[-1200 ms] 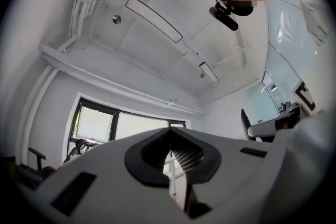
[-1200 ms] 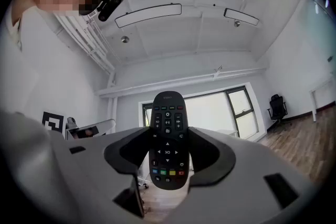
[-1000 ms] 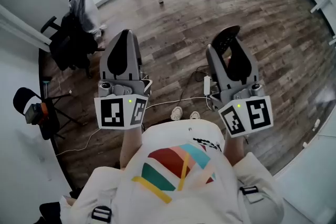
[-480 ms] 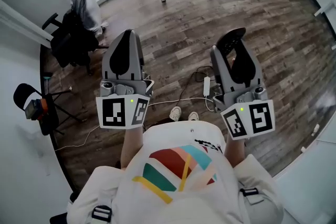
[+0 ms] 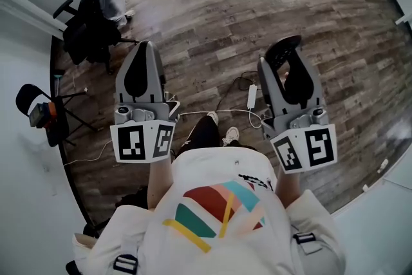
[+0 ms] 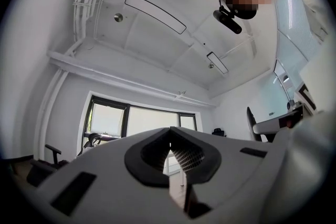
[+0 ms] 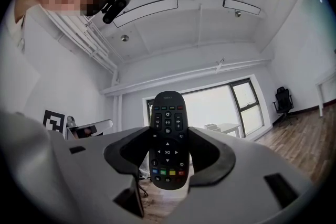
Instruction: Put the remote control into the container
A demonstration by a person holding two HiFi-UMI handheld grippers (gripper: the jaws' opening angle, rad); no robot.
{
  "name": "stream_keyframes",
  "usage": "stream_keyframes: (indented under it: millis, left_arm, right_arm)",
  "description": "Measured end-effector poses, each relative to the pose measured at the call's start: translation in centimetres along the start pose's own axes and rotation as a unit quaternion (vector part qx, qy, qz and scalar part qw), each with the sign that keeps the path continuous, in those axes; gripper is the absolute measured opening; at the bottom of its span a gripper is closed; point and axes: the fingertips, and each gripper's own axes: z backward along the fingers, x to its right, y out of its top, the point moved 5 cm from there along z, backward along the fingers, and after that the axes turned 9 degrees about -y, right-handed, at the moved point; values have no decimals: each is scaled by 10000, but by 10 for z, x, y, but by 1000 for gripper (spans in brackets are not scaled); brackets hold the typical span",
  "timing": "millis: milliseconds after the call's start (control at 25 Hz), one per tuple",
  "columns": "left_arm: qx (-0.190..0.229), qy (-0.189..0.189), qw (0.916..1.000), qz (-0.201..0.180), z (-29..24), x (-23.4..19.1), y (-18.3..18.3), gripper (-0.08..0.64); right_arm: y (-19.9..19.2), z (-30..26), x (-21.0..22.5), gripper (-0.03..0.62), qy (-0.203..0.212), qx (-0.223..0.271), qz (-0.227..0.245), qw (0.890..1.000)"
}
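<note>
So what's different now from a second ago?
The left tongs slid a little left and down in the head view. A dark trouser leg stepped forward between the tongs, and the brown wood-plank floor slid up the picture. The right tongs hardly shifted; they hold the long black remote control.

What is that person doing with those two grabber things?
A person stands on a wooden floor with a gripper in each hand. The right gripper is clamped on a black remote control, buttons facing its camera. The left gripper is shut and empty. No container shows in any view.
</note>
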Motion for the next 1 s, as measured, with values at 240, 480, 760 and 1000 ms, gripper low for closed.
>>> stream_keyframes:
  millis: [240, 480, 760, 1000]
  left_arm:
    - [33, 112, 9999, -92, -7, 0, 3, 8]
    - [94, -41, 9999, 15, -35, -8, -21, 8]
    - [221, -351, 9987, 308, -110, -38, -46, 8]
    - [229, -624, 9961, 587, -187, -79, -69, 8]
  right_arm:
    - [-1, -8, 7, 232, 116, 15, -75, 9999]
    - [-12, -30, 19, 232, -21, 40, 8, 10000]
    - [-15, -84, 32, 232, -238, 18, 246, 9994]
    - [-22, -154, 37, 232, -434, -167, 361, 9983]
